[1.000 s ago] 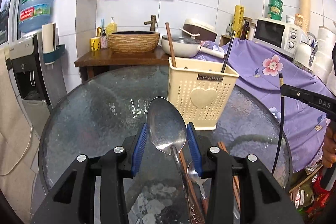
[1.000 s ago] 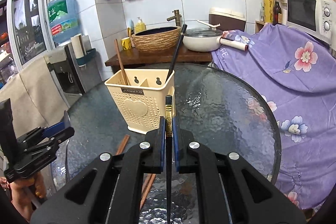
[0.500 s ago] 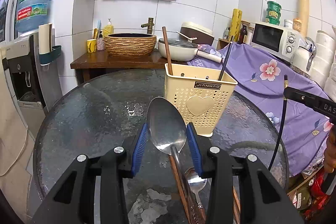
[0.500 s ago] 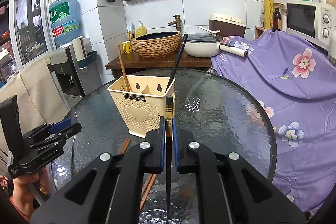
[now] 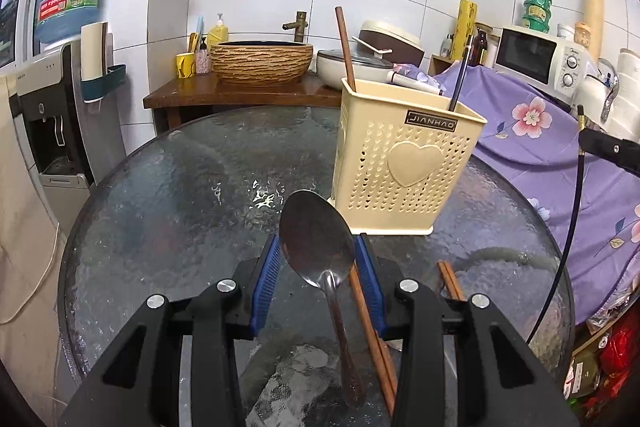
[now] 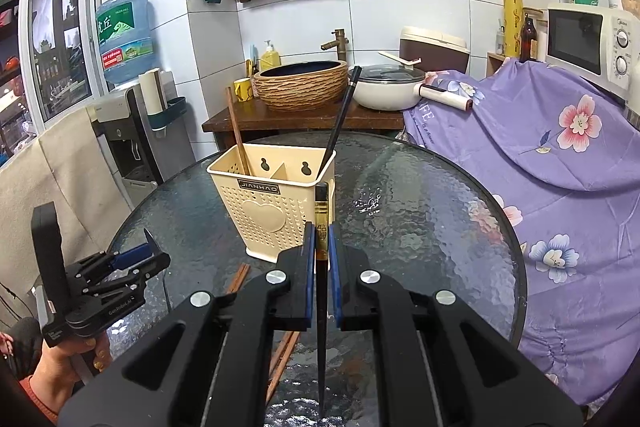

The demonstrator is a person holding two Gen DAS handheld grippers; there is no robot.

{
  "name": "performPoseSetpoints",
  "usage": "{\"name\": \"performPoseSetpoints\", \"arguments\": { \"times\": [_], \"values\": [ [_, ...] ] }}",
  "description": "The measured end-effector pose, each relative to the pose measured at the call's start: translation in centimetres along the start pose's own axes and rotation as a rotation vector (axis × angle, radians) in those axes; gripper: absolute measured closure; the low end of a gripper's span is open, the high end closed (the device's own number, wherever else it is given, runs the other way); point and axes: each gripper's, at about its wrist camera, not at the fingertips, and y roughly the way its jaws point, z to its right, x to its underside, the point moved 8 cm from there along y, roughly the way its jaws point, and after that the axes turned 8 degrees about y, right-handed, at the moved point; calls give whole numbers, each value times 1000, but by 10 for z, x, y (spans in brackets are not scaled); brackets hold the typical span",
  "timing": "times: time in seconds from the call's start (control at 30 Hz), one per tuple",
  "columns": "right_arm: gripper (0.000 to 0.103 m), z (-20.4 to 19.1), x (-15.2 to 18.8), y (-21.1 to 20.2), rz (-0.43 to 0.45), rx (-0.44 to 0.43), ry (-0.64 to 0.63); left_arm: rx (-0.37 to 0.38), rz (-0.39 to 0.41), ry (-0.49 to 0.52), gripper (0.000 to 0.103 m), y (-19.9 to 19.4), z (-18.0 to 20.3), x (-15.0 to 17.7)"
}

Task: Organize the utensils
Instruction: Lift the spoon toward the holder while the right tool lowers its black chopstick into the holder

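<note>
The left gripper [image 5: 317, 259] was clamped on the bowl of a metal spoon [image 5: 318, 245], its blue pads pressing the bowl's two edges while the handle trailed back toward the camera. The right gripper [image 6: 321, 247] was clenched on a black chopstick [image 6: 321, 223], whose gold-banded end stuck out ahead of the jaws. A cream perforated utensil holder [image 5: 404, 171] stood upright on the round glass table [image 5: 168, 211], just beyond both grippers, with one brown chopstick [image 5: 345, 47] and another black chopstick [image 6: 340, 119] standing in it. More brown chopsticks [image 5: 450, 279] lay flat on the glass near the holder.
</note>
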Motion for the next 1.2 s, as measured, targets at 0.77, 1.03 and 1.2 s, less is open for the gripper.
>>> {"name": "performPoseSetpoints", "arguments": {
  "times": [0.77, 1.03, 1.2],
  "values": [
    [96, -5, -11, -14, 4, -39, 0, 43, 68, 23, 66, -25, 10, -35],
    [96, -21, -52, -29, 42, -86, -28, 134, 105, 19, 66, -34, 17, -87],
    [96, -39, -105, -39, 84, -127, -35, 116, 192, 29, 66, -42, 16, -152]
  ]
}}
